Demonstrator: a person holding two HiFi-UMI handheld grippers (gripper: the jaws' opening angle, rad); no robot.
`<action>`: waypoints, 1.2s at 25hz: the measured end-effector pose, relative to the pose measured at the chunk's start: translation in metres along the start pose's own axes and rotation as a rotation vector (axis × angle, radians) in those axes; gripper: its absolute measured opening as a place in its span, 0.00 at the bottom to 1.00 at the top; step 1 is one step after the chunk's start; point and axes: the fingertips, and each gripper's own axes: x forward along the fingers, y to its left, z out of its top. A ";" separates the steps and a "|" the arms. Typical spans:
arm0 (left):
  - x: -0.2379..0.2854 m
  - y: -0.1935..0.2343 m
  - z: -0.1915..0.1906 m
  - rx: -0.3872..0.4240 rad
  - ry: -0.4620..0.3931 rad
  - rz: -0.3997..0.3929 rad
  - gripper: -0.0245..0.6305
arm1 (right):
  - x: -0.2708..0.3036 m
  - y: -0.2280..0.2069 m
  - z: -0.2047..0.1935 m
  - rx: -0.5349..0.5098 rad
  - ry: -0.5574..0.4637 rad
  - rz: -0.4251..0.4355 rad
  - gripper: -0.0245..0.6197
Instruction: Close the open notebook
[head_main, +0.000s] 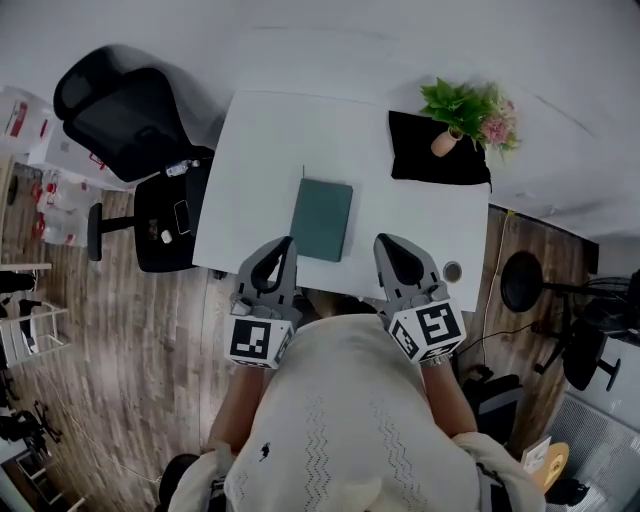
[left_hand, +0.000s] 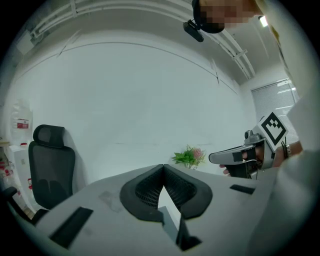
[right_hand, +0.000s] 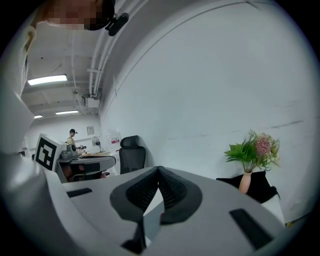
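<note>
A dark green notebook (head_main: 322, 219) lies flat with its cover shut near the middle of the white table (head_main: 262, 150). My left gripper (head_main: 285, 247) hovers at the table's front edge, just left of the notebook's near corner, jaws shut with nothing in them. My right gripper (head_main: 386, 243) is level with it, to the right of the notebook, also shut and empty. In the left gripper view the pads (left_hand: 150, 187) meet at a point and the right gripper (left_hand: 222, 157) shows at the side. Neither gripper view shows the notebook; both point up at the wall.
A potted plant (head_main: 465, 112) stands on a black cloth (head_main: 425, 155) at the table's far right corner. A small round object (head_main: 452, 270) sits near the front right edge. A black office chair (head_main: 120, 115) and a dark stool (head_main: 168, 218) stand left of the table.
</note>
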 end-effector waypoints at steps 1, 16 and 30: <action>-0.002 0.000 0.004 0.003 -0.010 0.013 0.06 | -0.002 -0.001 0.003 -0.004 -0.009 0.007 0.04; -0.034 -0.017 0.035 0.031 -0.124 0.182 0.06 | -0.031 -0.015 0.042 -0.055 -0.112 0.072 0.04; -0.044 -0.027 0.030 0.073 -0.118 0.260 0.06 | -0.044 -0.017 0.042 -0.101 -0.128 0.134 0.04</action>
